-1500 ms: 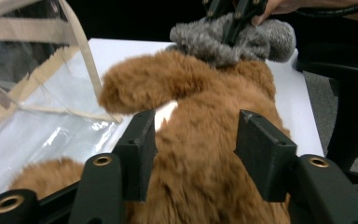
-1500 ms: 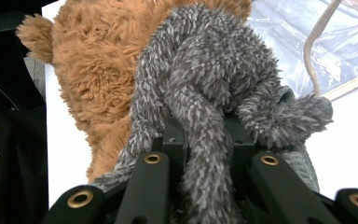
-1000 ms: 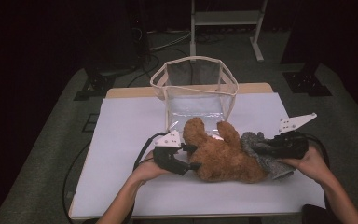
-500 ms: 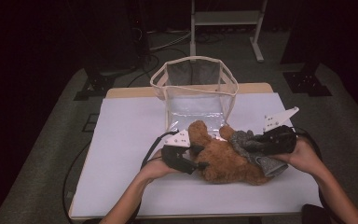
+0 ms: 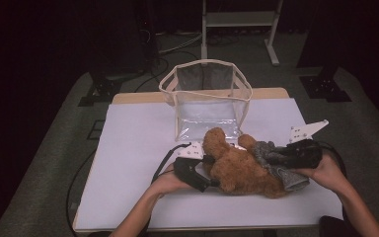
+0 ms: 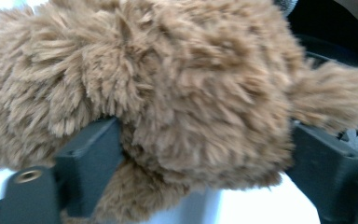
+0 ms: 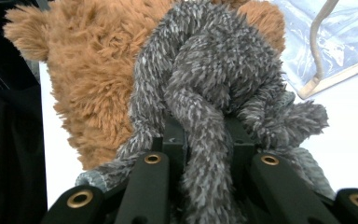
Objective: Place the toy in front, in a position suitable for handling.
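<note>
So the brown plush bear (image 5: pixel 239 170) isn't in the bag yet. It's lying on its side on the white tabletop (image 5: pixel 133 148), near the front edge, and the clear plastic tote bag (image 5: pixel 206 98) stands upright and open right behind it, toward the far side, with nothing inside as far as I can tell.

The left hand-held gripper (image 5: pixel 208 178) is at the bear's left end. Its jaws have just been opening and now sit wide apart with the bear's furry body (image 6: pixel 191 93) between them; in the left gripper view the fur bulges into both jaws, but I can't call it a real squeeze.

The right hand-held gripper (image 5: pixel 276 159) is on the right side, jaws pinched tight on a strand of the grey fuzzy cloth (image 7: pixel 205 93), which looks like a scarf or wrap bunched around the bear's right end. The right gripper view shows that strand (image 7: pixel 205 177) running straight down between the closed jaws.

My read: this is somewhere in the early-to-middle part. The toy is gathered and half held, but lifting it and dropping it into the tote is all still left.
</note>
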### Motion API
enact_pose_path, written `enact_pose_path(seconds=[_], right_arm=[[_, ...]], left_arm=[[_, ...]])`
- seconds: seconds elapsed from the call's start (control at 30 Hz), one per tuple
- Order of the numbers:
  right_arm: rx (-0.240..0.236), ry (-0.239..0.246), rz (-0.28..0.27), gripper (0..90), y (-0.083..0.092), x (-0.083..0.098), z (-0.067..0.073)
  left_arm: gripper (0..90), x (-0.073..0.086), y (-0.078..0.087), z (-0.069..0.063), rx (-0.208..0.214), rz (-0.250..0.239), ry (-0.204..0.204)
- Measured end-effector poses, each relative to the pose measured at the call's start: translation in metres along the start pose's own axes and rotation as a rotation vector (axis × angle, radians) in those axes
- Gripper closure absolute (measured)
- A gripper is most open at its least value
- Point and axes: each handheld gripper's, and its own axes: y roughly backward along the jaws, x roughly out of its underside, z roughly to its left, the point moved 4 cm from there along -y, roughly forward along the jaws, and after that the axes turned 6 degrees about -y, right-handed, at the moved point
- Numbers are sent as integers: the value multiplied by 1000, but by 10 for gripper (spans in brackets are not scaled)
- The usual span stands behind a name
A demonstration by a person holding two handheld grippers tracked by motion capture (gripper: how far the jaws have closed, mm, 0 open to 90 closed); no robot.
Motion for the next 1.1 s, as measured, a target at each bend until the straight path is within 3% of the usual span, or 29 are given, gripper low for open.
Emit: enact_pose_path(seconds=[0.1, 0.23, 0.4, 0.47, 0.5, 0.53, 0.63, 0.73, 0.97, 1.1], right_arm=[[-7, -6, -4, 747, -1, 2, 0], [-18, -11, -11, 747, -1, 4, 1], [-17, -11, 0, 747, -4, 3, 2], [-18, -10, 6, 748, -4, 3, 3], [-26, -10, 11, 750, -5, 3, 3], [-33, -6, 15, 752, -6, 2, 4], [-50, 0, 30, 756, -11, 0, 7], [-65, -4, 13, 756, -14, -4, 9], [-103, -25, -56, 759, -18, -15, 10], [-132, -28, -96, 762, -30, -23, 13]], left_arm=[[97, 3, -4, -1, 24, -9, 16], [93, 6, -6, -4, 50, -42, -7], [85, 2, -11, -5, 65, -41, -7], [161, 0, -13, -3, 79, -39, -5], [309, 0, -12, -1, 79, -25, -7], [386, -1, -12, -1, 74, 8, -12], [497, -4, -9, -1, 54, -9, -36], [542, -12, -1, 1, 38, -56, -32], [558, -26, 17, 4, 10, -55, -70], [572, -29, 35, 9, -27, -77, -63]])
